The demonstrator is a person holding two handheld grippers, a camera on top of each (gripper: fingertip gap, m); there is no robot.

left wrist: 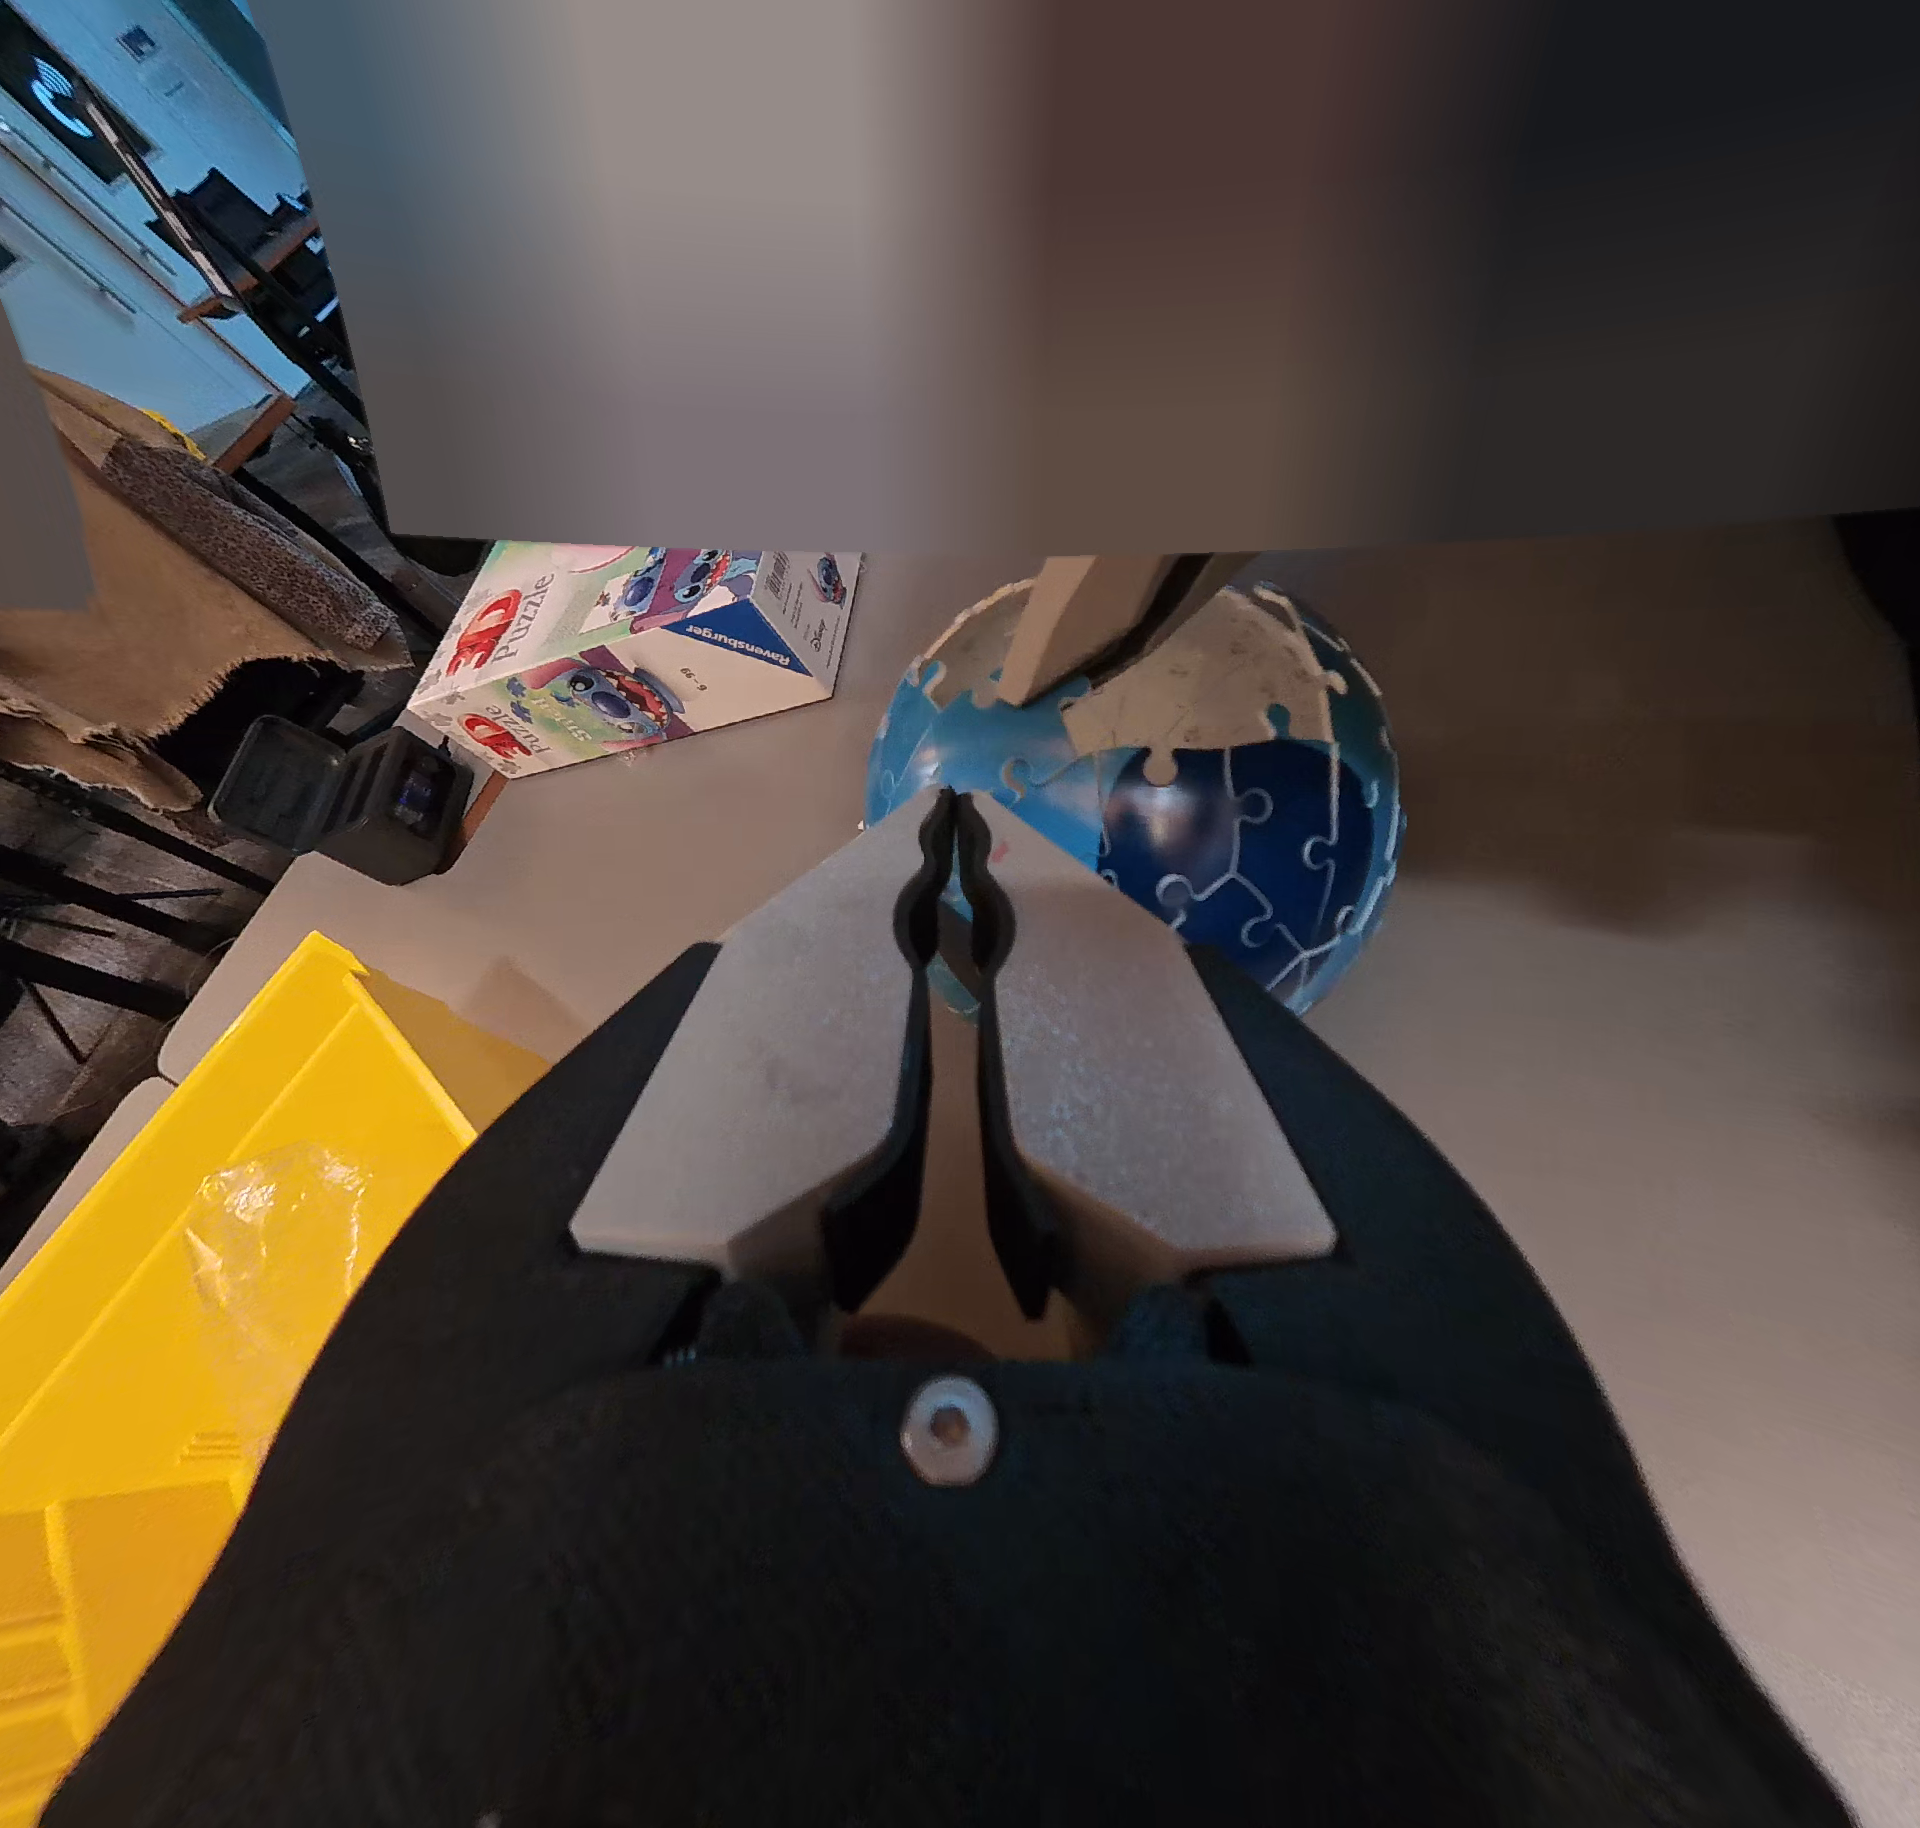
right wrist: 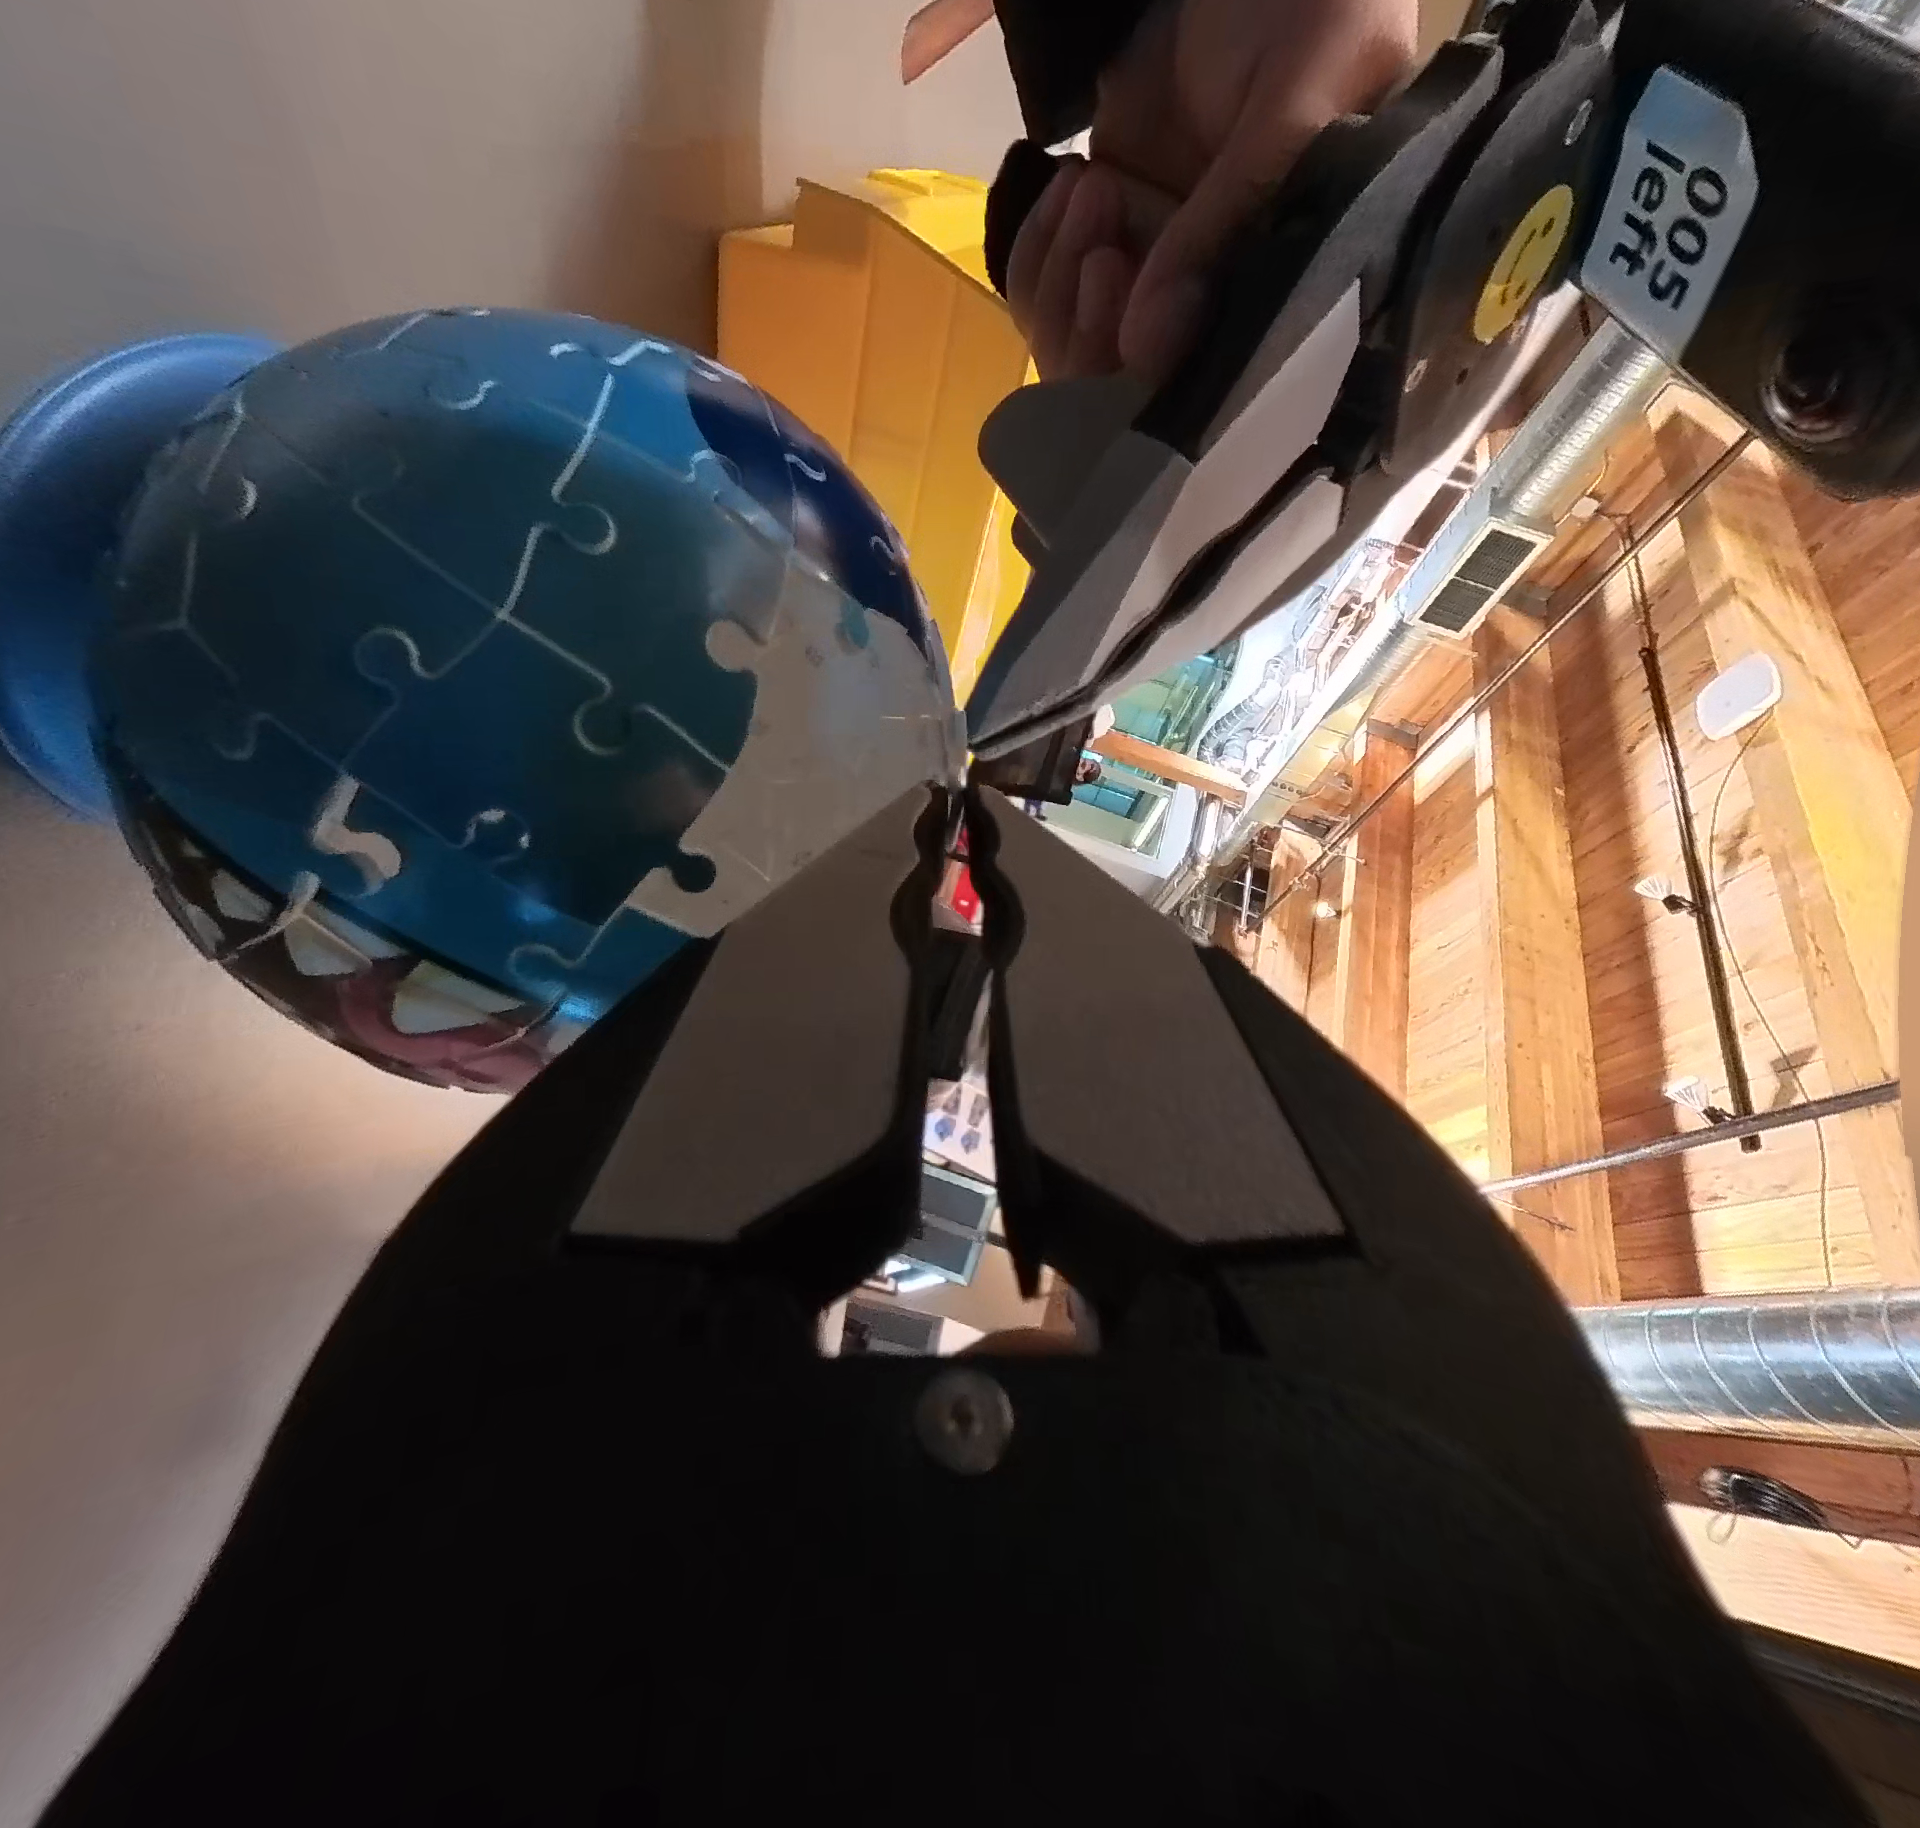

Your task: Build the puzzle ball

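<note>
The puzzle ball [left wrist: 1262,848] is blue with a patch of white pieces on top and stands on the pale table. In the right wrist view the ball [right wrist: 447,656] sits on a blue stand [right wrist: 52,552]. My left gripper [left wrist: 951,804] is shut and empty, its tips against the ball's left side; it also shows in the right wrist view [right wrist: 997,724], held by a hand. My right gripper [right wrist: 961,812] is shut, its tips at the edge of the white pieces; in the left wrist view it [left wrist: 1039,692] comes down onto the ball's top. I see nothing held in it.
A yellow bin [left wrist: 187,1259] with a clear plastic bag stands at the near left; it also shows in the right wrist view [right wrist: 883,355]. The puzzle's box [left wrist: 644,656] lies behind and left of the ball. A black camera-like device [left wrist: 343,791] sits at the table's left edge. Both grippers' tips are close together, under 4 cm apart.
</note>
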